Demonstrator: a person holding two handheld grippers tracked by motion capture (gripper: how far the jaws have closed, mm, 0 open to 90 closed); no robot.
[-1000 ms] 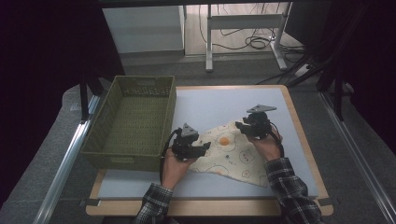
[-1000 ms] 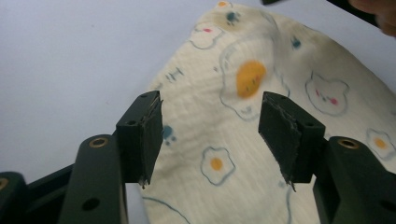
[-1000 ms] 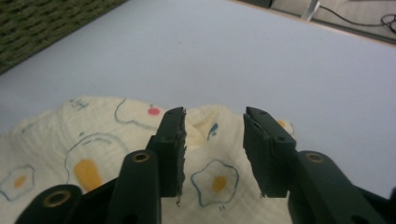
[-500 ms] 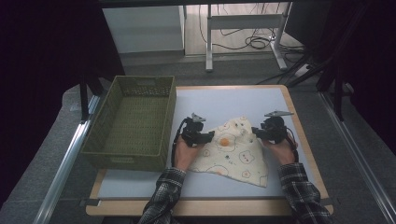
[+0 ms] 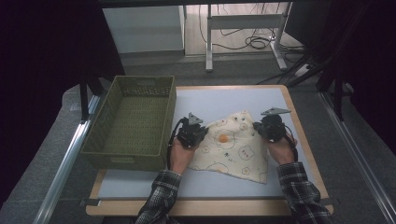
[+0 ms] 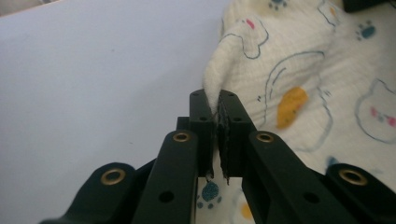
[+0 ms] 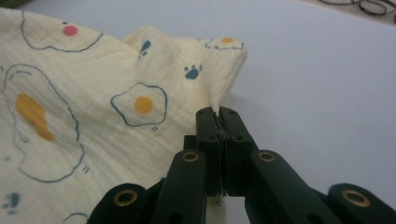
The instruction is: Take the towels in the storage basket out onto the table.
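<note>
A: Cloth (image 5: 233, 147) location?

B: Flat-ish on the desk (image 5: 224, 100), right of the green basket (image 5: 130, 123), between both hands. Cream, egg and paw prints.

A: Tongs?

B: Left tongs (image 6: 218, 109) have just been closing and are now pinched shut on a raised fold at the cloth's left edge. Right tongs (image 7: 218, 116) the same, just closed, clamped on a corner at the right edge. Fabric is between the pads on both.

A: Step?

B: Looks like a two-point pickup, likely for a fold or a spread. Basket's empty.

A: Tips?

B: Both bites are thin, just the edge, so I'd lift slowly and evenly, keep the hands level, and hold light tension so neither corner slips out. Don't drag it sideways across the desk; it'd bunch up.
</note>
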